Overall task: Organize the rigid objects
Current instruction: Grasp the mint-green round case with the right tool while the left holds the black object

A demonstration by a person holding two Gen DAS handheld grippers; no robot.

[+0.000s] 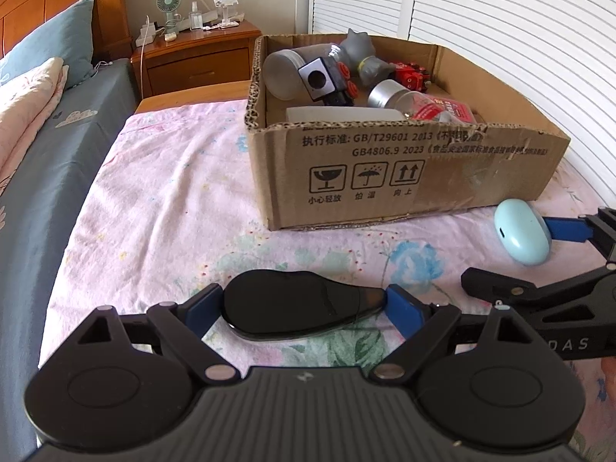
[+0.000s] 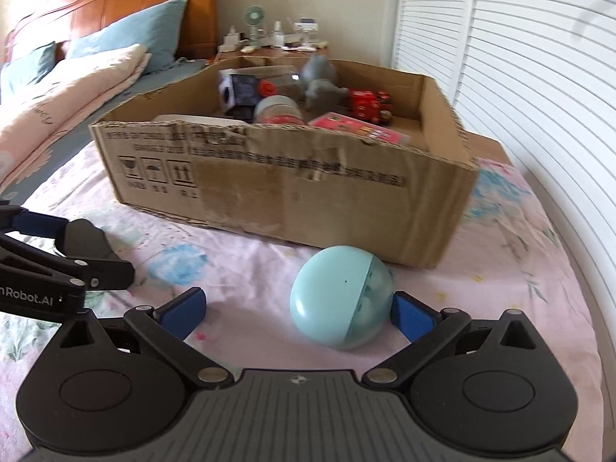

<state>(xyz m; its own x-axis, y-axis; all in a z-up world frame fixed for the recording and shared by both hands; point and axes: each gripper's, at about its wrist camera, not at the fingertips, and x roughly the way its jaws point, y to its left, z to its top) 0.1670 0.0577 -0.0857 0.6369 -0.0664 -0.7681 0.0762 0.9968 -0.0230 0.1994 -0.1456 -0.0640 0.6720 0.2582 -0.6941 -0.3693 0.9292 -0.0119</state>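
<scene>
One glossy black, teardrop-shaped plastic object (image 1: 304, 306) lies flat on the floral pink bedsheet (image 1: 161, 200) between the two blue pads of the left gripper (image 1: 304, 308). Both pads touch its ends, so the left tongs are clenched on it.

One pale blue, rounded plastic case (image 2: 340, 296) rests on the same sheet inside the right gripper (image 2: 298, 312). Its right side meets the right blue pad, while the left pad stands clear of it, so these tongs are released, not gripping.

Ahead of both grippers sits one open brown cardboard box (image 1: 385, 177), near the blue case and further from the black object. Inside it can be counted one frosted grey cylinder (image 1: 281, 73), one grey animal figure (image 1: 360, 54), one red toy vehicle (image 2: 367, 104), one clear jar with a silver lid (image 1: 400, 98) and one pink flat packet (image 2: 358, 129); other pieces are too jumbled to count.
</scene>
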